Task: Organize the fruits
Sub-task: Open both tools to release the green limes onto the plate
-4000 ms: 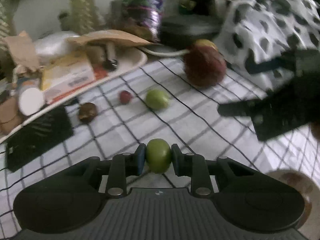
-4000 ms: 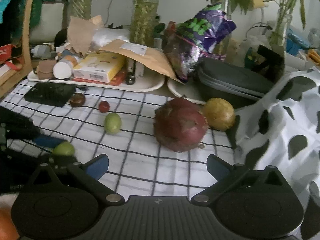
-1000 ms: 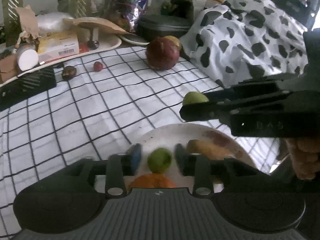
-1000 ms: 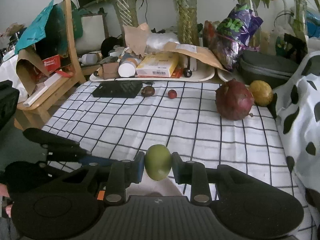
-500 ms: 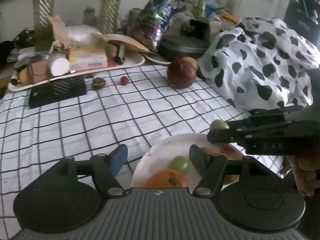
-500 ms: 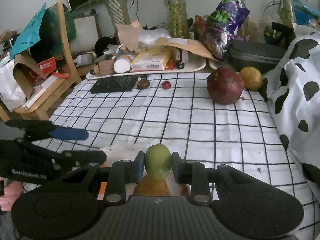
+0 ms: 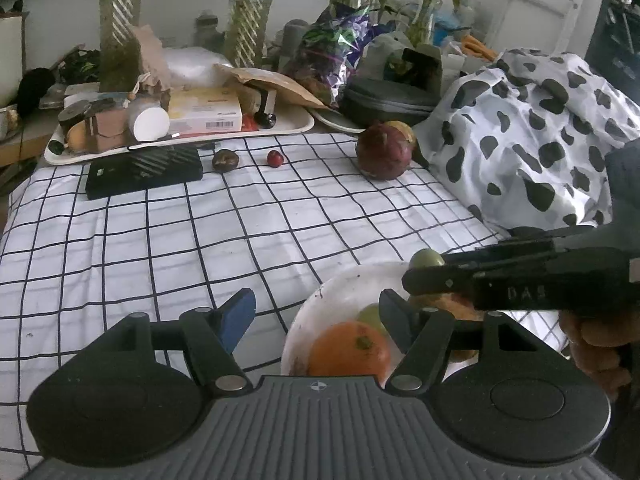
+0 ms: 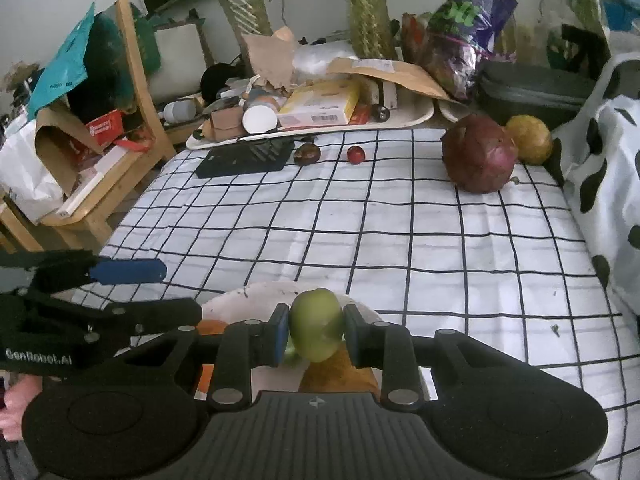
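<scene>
My left gripper (image 7: 316, 308) stands open with nothing between its fingers, just above the near edge of a white plate (image 7: 332, 300). On the plate lie an orange (image 7: 348, 350), a small green fruit (image 7: 370, 314) and a yellow-brown fruit (image 7: 444, 304). My right gripper (image 8: 316, 330) is shut on a second green fruit (image 8: 316, 330) and hovers over the plate (image 8: 248, 294). It comes in from the right in the left wrist view. Farther back on the checked cloth lie a large dark red fruit (image 7: 384, 150), a yellow fruit (image 8: 528, 140), a small red fruit (image 7: 274, 158) and a dark brown fruit (image 7: 225, 159).
A black box (image 7: 144, 172) lies at the cloth's far left. Behind it stands a cluttered white tray (image 7: 280, 124). A cow-print cover (image 7: 540, 128) rises along the right side. A black case (image 7: 392, 100) sits behind the red fruit. A wooden chair (image 8: 132, 120) stands left of the table.
My left gripper opened and left its green fruit on the plate, then drew back and up. The right gripper kept its green fruit over the plate.
</scene>
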